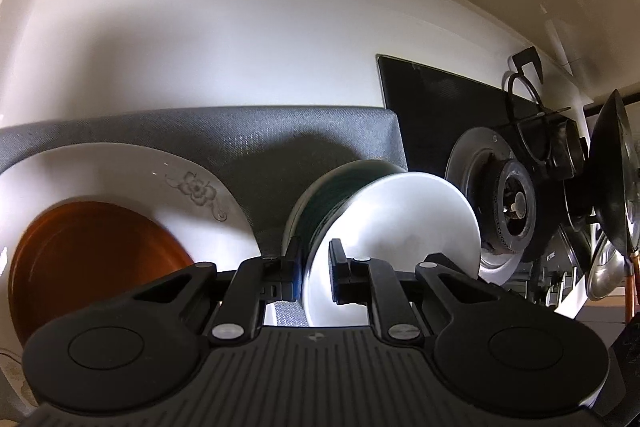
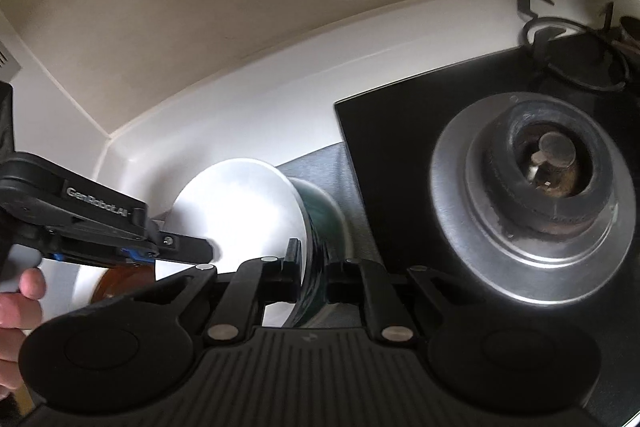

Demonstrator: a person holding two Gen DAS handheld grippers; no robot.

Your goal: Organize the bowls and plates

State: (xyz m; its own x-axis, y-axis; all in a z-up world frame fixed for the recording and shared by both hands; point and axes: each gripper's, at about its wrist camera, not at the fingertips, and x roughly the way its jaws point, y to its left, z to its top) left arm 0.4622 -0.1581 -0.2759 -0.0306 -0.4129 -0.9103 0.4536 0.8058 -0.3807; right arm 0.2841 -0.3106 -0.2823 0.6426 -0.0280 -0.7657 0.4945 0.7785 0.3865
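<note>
At far left, a white floral plate [image 1: 188, 183] lies on the grey mat [image 1: 280, 135], with an amber plate [image 1: 92, 259] resting on it; the left gripper's body cuts off both plates' near edges. Just right of them, the green bowl [image 1: 340, 195] with a white interior is tipped on its side over the mat. The left gripper [image 1: 314, 267] is clamped on the bowl's rim, one finger inside and one outside. In the right wrist view, the right gripper [image 2: 312, 275] pinches the opposite rim, and the person's hand [image 2: 20, 303] shows at the left edge. To the right sits the black stove [image 2: 400, 131] with its burner [image 2: 552, 167] close beside the bowl. Dark cookware [image 1: 612, 179] at far right is cut off and hard to make out. The white worktop [image 1: 200, 59] runs behind.
</note>
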